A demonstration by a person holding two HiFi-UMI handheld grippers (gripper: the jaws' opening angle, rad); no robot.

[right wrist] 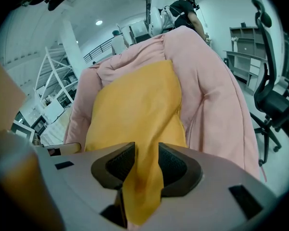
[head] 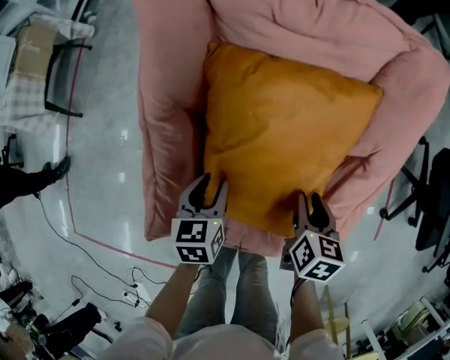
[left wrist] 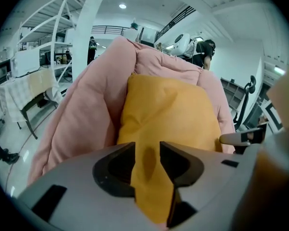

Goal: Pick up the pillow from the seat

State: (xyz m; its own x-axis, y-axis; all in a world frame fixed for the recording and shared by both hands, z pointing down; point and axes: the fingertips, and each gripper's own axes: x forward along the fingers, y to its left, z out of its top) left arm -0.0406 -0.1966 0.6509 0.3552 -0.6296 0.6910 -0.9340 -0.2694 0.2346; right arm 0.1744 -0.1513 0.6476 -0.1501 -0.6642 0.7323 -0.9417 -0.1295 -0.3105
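Orange pillow on pink seat: left gripper and right gripper jaws apart astride its near edge; a thin fabric bite may slip.

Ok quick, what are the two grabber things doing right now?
Left gripper: open, with the front edge of the orange square fabric pillow between its jaws.
Right gripper: open, with that pillow's edge between its jaws too.

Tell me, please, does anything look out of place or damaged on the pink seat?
Nothing stands out. The orange pillow lies whole on the pink seat, a little turned against it. Its near edge runs bunched between the jaws of the left claw and the right claw.
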